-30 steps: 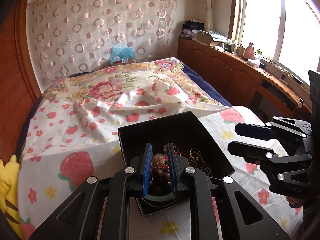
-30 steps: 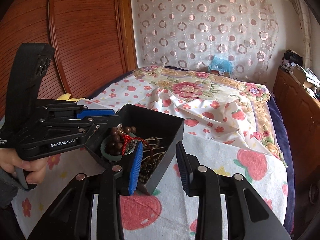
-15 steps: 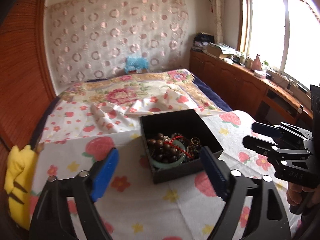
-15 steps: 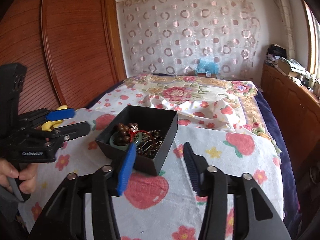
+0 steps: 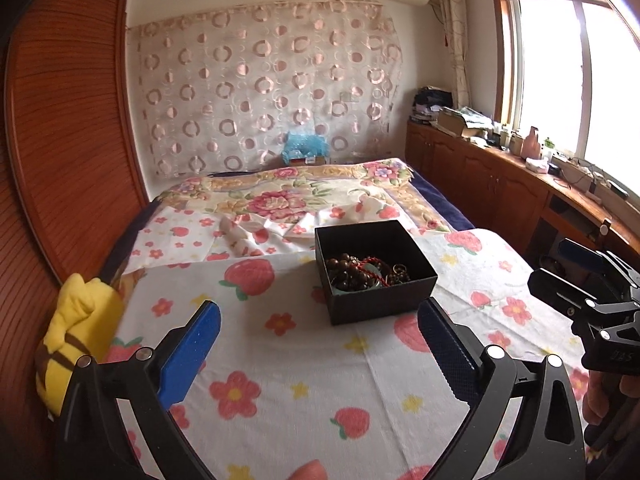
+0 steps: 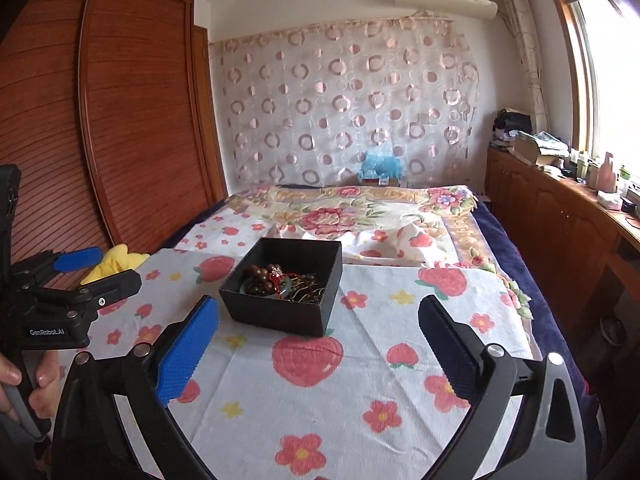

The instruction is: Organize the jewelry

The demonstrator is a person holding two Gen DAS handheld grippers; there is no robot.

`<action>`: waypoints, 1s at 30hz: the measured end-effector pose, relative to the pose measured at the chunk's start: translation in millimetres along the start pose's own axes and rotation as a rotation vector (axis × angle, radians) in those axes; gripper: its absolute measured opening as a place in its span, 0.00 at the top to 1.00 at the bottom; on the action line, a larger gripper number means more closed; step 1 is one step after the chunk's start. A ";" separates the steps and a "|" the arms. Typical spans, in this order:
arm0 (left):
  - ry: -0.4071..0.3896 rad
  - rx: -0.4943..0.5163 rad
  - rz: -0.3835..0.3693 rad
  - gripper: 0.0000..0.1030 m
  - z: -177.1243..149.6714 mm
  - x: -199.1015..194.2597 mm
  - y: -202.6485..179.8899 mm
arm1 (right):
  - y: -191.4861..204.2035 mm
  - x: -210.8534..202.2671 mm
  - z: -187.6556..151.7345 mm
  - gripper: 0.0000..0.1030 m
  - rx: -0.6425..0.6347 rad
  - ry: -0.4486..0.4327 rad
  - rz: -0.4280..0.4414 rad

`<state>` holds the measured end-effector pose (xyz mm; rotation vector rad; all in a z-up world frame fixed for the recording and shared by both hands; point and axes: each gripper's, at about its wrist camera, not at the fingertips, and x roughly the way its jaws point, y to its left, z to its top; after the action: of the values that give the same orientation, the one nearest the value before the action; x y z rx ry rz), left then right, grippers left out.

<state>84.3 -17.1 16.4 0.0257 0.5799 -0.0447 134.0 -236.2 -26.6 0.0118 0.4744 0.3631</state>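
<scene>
- Spread over the bed, a white towel printed with red strawberries and flowers (image 5: 304, 364) fills our view, with a floral quilt (image 5: 288, 196) bunched toward the bed's far end.
- Our left gripper (image 5: 318, 348) has just been opening; its blue-padded jaws stand wide apart with only towel between them, nothing held.
- Our right gripper (image 6: 318, 344) has likewise just been opening; its jaws are spread wide and hold nothing, with bare towel between them.
- From the left wrist view we see the right gripper at the frame's right edge, a hand (image 5: 608, 404) wrapped round its handle; from the right wrist view the left gripper sits at the left edge, fingers (image 6: 24, 388) on its grip.
- Beyond both pairs of tongs, well apart from the pads, stands the open black square cardboard box (image 5: 374, 276) on the towel, about midway across the bed's width.
- Inside it we see a heap of jewelry: a dark brown wooden bead string (image 5: 348, 274), a red cord (image 5: 372, 266), a pale green bangle (image 6: 276, 294), and small metal rings (image 5: 400, 270) we cannot tell apart.
- At the bed's left edge a yellow plush toy with brown stripes (image 5: 76, 340) leans beside the reddish slatted wooden wardrobe (image 6: 120, 120).
- On the far wall hangs a sheer curtain with pink circles (image 5: 264, 92).
</scene>
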 end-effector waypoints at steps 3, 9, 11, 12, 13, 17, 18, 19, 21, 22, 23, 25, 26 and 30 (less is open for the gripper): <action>-0.004 0.001 0.002 0.07 -1.6 -5.9 0.5 | 1.0 -5.1 -0.3 0.02 0.002 -0.007 0.003; -0.009 0.004 -0.001 0.07 -4.8 -12.0 0.7 | 3.1 -8.3 -2.5 0.02 0.006 -0.007 -0.003; -0.013 0.000 -0.003 0.07 -5.9 -16.9 0.1 | 3.4 -9.3 -3.0 0.02 0.006 -0.010 -0.009; -0.014 -0.001 -0.004 0.07 -6.5 -18.5 -1.2 | 3.8 -9.3 -3.0 0.02 0.005 -0.011 -0.011; -0.016 -0.002 -0.007 0.07 -6.4 -20.5 -1.4 | 3.4 -9.7 -3.2 0.02 0.006 -0.011 -0.012; -0.019 -0.003 -0.007 0.07 -7.4 -23.3 -2.8 | 2.5 -10.3 -4.4 0.02 0.005 -0.010 -0.017; -0.018 -0.004 -0.006 0.07 -7.6 -23.1 -2.3 | 2.3 -10.4 -4.4 0.02 0.006 -0.010 -0.018; -0.017 -0.005 -0.009 0.07 -7.6 -21.9 -2.1 | 2.2 -10.4 -4.9 0.02 0.008 -0.010 -0.020; -0.018 -0.005 -0.008 0.07 -7.7 -22.0 -2.3 | 1.7 -10.2 -6.1 0.02 0.012 -0.008 -0.020; -0.019 -0.005 -0.008 0.07 -7.7 -23.7 -3.0 | 1.4 -10.0 -6.7 0.02 0.014 -0.008 -0.020; -0.019 -0.004 -0.007 0.07 -7.8 -22.7 -2.5 | 1.2 -10.1 -6.9 0.02 0.015 -0.008 -0.021; -0.022 -0.007 -0.007 0.07 -6.9 -23.4 -4.2 | 0.9 -10.3 -7.1 0.02 0.015 -0.009 -0.021; -0.021 -0.008 -0.008 0.07 -6.6 -23.0 -4.2 | 0.8 -10.1 -7.1 0.02 0.015 -0.009 -0.021; -0.021 -0.005 -0.007 0.07 -7.1 -22.5 -3.3 | 0.7 -9.8 -7.3 0.02 0.015 -0.008 -0.021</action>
<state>61.5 -19.4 22.8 0.0185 0.5588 -0.0505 122.4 -239.4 -28.6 0.0225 0.4689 0.3385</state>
